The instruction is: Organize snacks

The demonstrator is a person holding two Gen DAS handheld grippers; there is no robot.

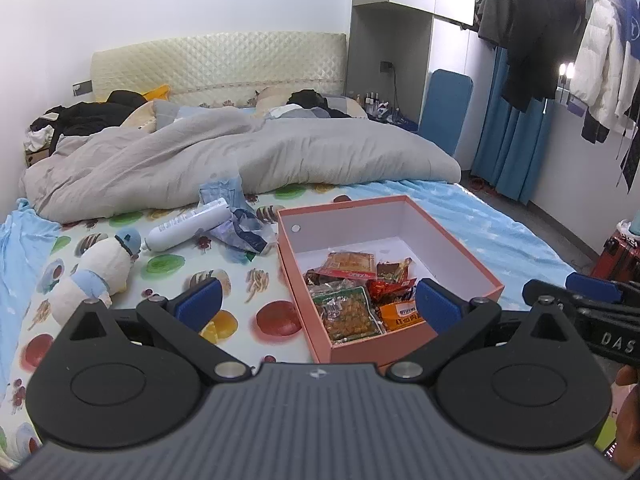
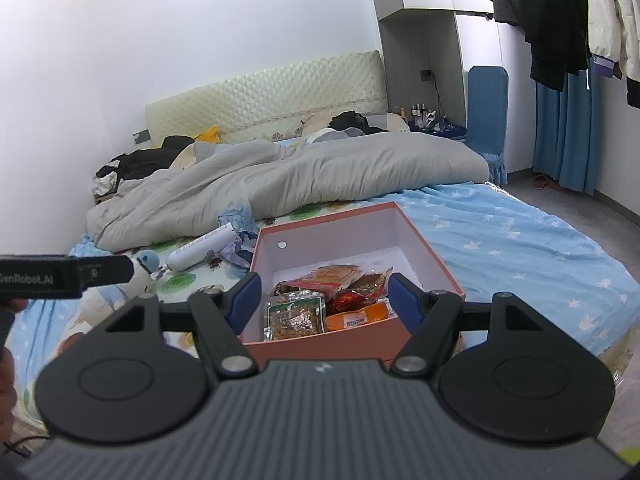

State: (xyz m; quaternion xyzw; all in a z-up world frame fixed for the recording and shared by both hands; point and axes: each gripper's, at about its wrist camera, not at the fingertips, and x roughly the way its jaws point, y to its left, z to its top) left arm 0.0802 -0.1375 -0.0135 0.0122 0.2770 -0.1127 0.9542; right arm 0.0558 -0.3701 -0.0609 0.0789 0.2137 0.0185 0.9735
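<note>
Snack packets (image 1: 352, 296) lie heaped in the near end of the pink box (image 1: 460, 240) on the bed (image 1: 500, 216), straight ahead of both my grippers and just beyond their blue pads. My left gripper (image 1: 318, 300) hangs spread wide and holding nothing, its right pad over the box's near corner and its left pad over the printed sheet, while my right gripper (image 2: 322, 300) is likewise released, framing the packets between its pads. Left of the box I see a white bottle (image 1: 188, 226), crumpled wrappers (image 1: 244, 232) and a plush toy (image 1: 100, 272), all outside it.
</note>
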